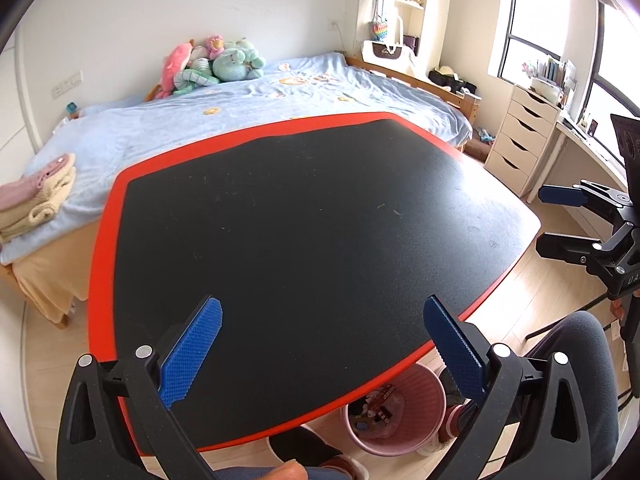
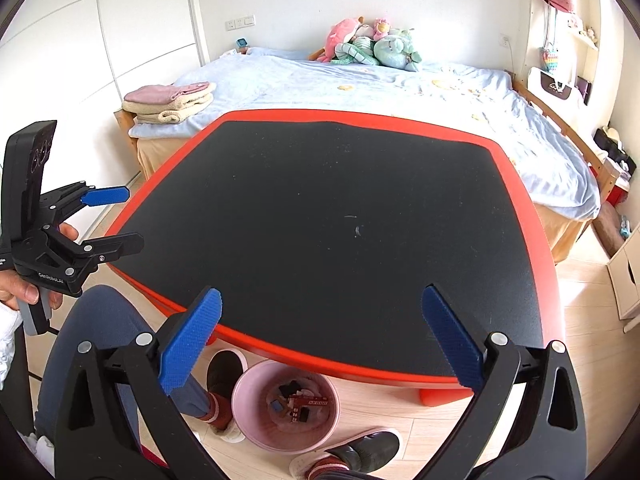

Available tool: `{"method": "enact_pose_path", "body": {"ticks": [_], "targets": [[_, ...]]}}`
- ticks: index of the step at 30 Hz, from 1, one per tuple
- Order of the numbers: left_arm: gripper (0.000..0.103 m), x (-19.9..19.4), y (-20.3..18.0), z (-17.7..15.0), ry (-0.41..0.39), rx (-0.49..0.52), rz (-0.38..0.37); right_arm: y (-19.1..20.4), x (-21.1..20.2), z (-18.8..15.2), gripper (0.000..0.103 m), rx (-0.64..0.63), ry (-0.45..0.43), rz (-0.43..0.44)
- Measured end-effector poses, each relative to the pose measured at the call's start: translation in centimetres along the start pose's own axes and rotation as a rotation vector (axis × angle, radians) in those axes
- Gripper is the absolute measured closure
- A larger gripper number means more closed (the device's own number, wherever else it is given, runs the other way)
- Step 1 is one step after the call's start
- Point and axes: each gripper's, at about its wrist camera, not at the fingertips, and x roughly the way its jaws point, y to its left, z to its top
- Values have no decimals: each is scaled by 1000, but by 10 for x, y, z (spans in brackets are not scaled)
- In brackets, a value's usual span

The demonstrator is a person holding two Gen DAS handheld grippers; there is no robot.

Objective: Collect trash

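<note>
Beside the bed [image 1: 248, 116], a red-edged black table [image 1: 304, 240] lies bare.

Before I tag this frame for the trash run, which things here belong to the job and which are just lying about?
Job:
- pink wastebasket on the floor, with wrappers inside
- black table top, no trash visible on it
- left gripper and right gripper, both open and empty

Lying about:
- stuffed toys
- folded towels
- white drawer unit
</note>
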Motion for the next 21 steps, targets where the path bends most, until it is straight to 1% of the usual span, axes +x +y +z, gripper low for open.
{"method": "enact_pose_path", "body": {"ticks": [5,10,13,21], "targets": [[6,3,6,7,16,-8,10,1,6,18,4,-8,-9,13],[6,4,8,10,13,-20,23,4,11,29,4,-19,-11,24],[6,2,10,9,0,-24,43,4,13,29,4,-18,-5,25],[6,3,13,12,0,-45,43,1,18,24,4,-13,14,6]]}}
